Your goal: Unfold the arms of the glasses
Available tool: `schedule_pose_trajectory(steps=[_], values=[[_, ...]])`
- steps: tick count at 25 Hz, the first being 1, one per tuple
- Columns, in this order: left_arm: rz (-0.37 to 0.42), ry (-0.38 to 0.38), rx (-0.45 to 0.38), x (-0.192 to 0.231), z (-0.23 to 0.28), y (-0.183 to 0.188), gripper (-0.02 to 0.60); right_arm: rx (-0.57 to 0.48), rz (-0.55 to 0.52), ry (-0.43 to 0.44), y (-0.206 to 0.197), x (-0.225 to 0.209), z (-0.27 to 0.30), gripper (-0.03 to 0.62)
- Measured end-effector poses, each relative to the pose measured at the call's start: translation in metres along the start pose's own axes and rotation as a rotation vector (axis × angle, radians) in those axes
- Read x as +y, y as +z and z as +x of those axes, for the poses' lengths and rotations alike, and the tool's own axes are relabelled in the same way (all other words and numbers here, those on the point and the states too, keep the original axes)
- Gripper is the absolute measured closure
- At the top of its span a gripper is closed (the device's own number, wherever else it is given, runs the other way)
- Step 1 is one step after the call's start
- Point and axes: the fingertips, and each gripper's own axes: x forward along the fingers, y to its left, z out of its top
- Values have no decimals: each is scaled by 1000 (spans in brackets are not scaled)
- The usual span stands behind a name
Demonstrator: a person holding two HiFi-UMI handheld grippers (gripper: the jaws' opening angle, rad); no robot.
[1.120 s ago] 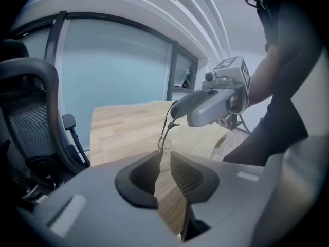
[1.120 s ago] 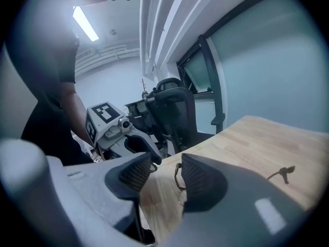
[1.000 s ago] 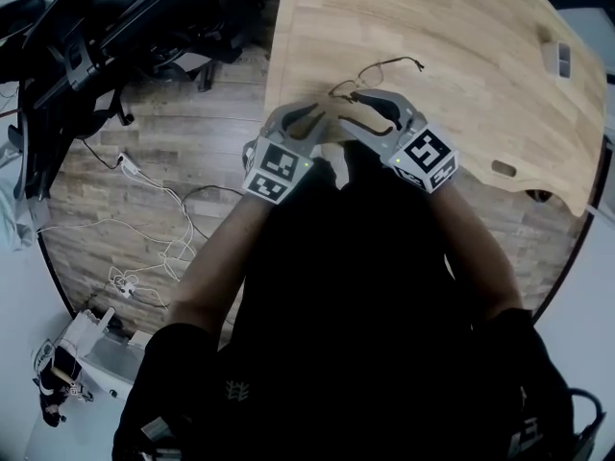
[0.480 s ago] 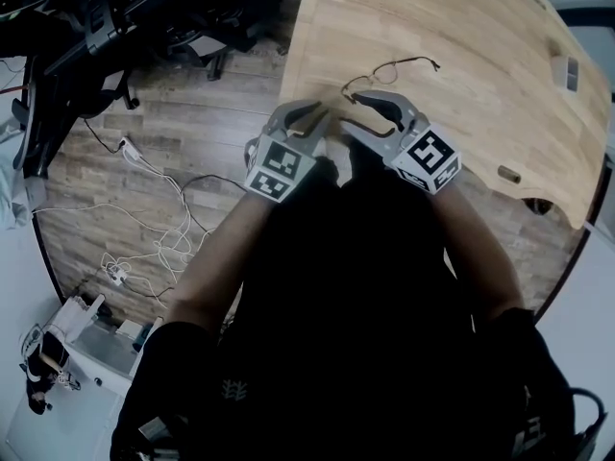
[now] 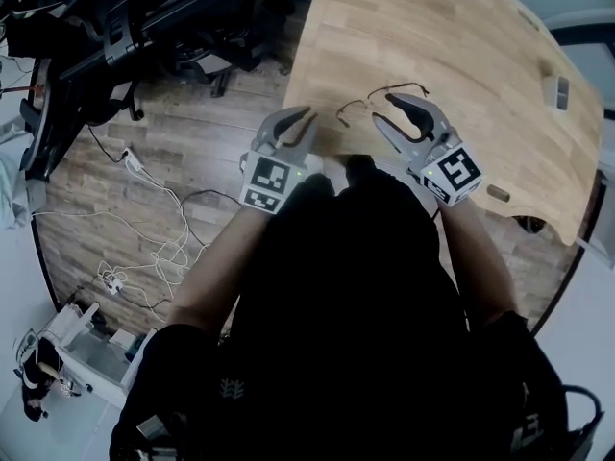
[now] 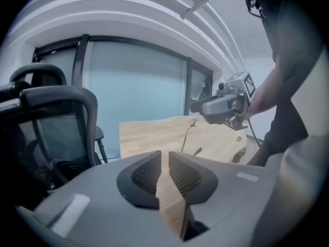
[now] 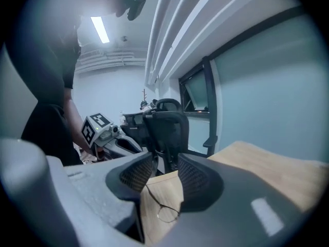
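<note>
With our left hand-held gripper (image 5: 300, 118) barely apart, right hand-held gripper (image 5: 392, 109) wide over the glasses (image 7: 164, 212), both empty and just narrowing, we'd pinch thin wire gently.

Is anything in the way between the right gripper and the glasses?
Nothing visible. The glasses lie bare on the table, in line with the gap of the right gripper, whose jaws have just closed slightly on nothing.
</note>
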Motion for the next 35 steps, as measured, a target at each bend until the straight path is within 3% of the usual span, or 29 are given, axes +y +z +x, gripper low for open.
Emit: schedule_pose_trajectory(steps=[4,9,15,35], values=[[1,61,-72,10,-10,37,565,10,-10,-98,11,-32,-21,456],[15,138,-138,24,-16,73,575,-17,-2,-229,17,-73,-42,591],[16,168,-134,25,-6,73,575,-36,68,-347,0,-114,-66,592],[19,198,-96,25,16,75,575,-34,85,-304,-8,-149,-52,592]])
